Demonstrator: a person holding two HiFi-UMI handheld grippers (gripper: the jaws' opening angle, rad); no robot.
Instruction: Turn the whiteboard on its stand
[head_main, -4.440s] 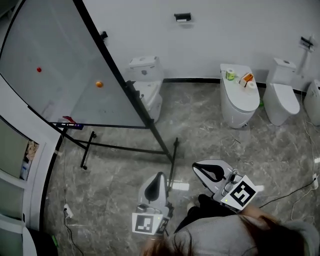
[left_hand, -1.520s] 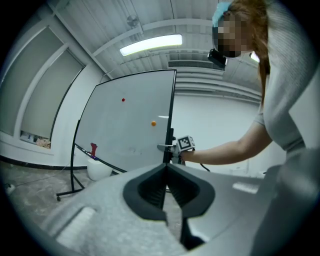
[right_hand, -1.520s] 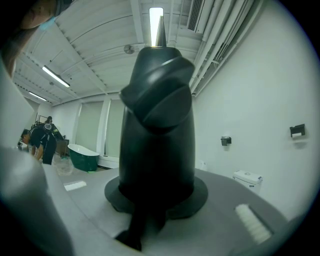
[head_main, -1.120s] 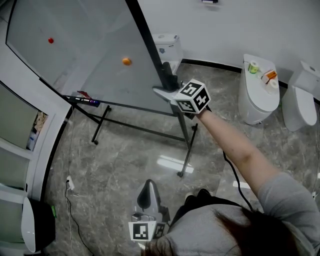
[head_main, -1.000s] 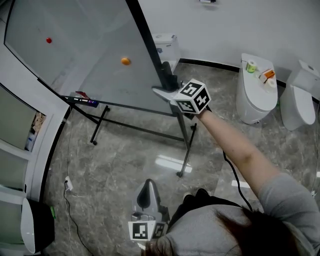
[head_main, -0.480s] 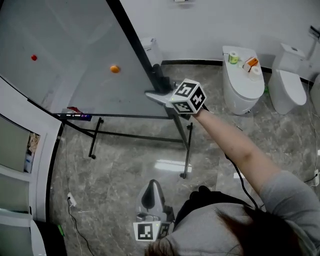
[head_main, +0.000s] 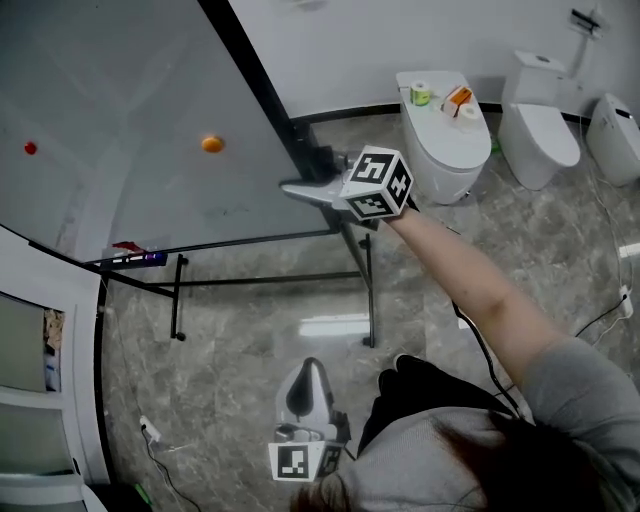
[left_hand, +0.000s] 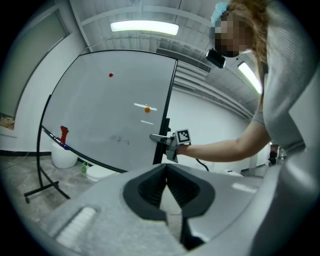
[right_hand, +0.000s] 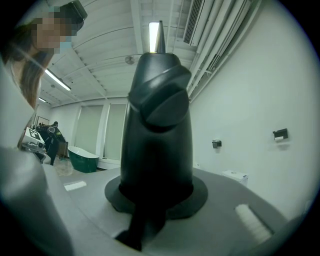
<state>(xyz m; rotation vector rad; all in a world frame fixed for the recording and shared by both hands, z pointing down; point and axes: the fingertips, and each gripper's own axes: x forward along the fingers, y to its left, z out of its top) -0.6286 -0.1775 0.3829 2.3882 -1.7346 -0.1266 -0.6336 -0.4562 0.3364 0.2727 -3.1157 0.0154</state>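
Observation:
The whiteboard (head_main: 130, 120) fills the upper left of the head view, tilted on its black stand (head_main: 368, 290). My right gripper (head_main: 300, 188) reaches out at arm's length. It is shut on the black pivot knob (head_main: 318, 160) at the board's right edge. In the right gripper view this knob (right_hand: 157, 125) fills the space between the jaws. My left gripper (head_main: 305, 375) hangs low by the person's body, shut and holding nothing. In the left gripper view its pads (left_hand: 150, 187) meet, and the whiteboard (left_hand: 110, 110) and the right gripper (left_hand: 162, 140) stand beyond them.
An orange magnet (head_main: 212, 144) and a red magnet (head_main: 30, 148) stick to the board. Markers lie on its tray (head_main: 130, 258). Toilets (head_main: 440, 130) (head_main: 540, 110) stand along the far wall. A cable (head_main: 600, 320) trails across the marble floor on the right.
The right gripper has kept hold of the knob. The board's lower edge, which sloped down to the right, now rises to the right. The head view has turned, so the toilets sit further left.

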